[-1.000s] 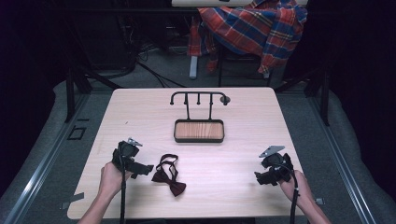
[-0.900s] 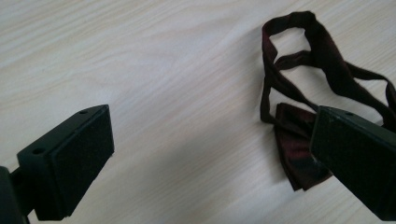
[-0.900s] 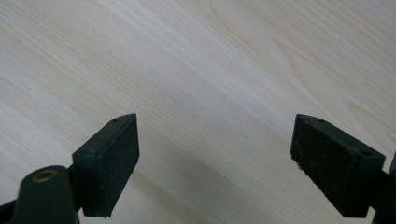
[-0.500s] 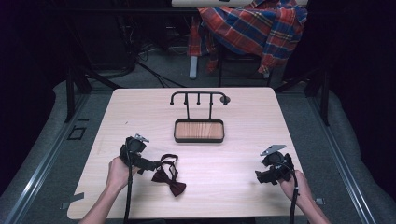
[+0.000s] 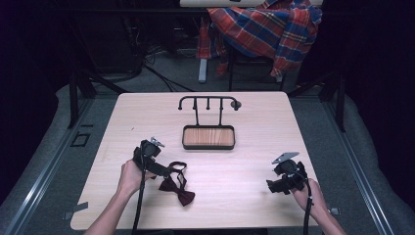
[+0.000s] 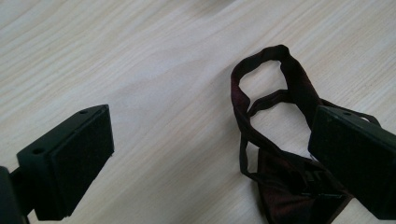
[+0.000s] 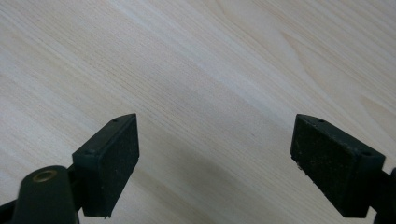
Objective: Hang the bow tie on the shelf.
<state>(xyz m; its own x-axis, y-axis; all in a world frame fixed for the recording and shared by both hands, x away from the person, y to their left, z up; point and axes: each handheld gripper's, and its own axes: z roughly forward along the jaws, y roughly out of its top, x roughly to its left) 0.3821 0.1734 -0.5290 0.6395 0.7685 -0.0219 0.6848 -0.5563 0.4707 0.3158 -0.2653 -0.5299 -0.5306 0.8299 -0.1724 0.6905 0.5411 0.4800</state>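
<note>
A dark red bow tie (image 5: 177, 188) with a looped strap lies flat on the wooden table (image 5: 244, 166), left of centre near the front. My left gripper (image 5: 166, 171) is open right at the strap. In the left gripper view the bow tie (image 6: 275, 186) and its strap loop (image 6: 261, 74) lie at the right, and my left gripper (image 6: 215, 158) has its right jaw over the tie's clasp. My right gripper (image 5: 275, 186) stands open at the front right, far from the tie. In the right gripper view my right gripper (image 7: 215, 163) has only bare wood between its pads.
A black metal stand (image 5: 208, 105) with hooks rises from a wooden tray base (image 5: 208, 137) at the table's middle back. A plaid cloth (image 5: 264, 29) hangs over a chair beyond the table. Cables trail from both grippers toward the front edge.
My left gripper has moved right and forward, from beside the bow tie to over its strap. The right gripper has barely moved.
</note>
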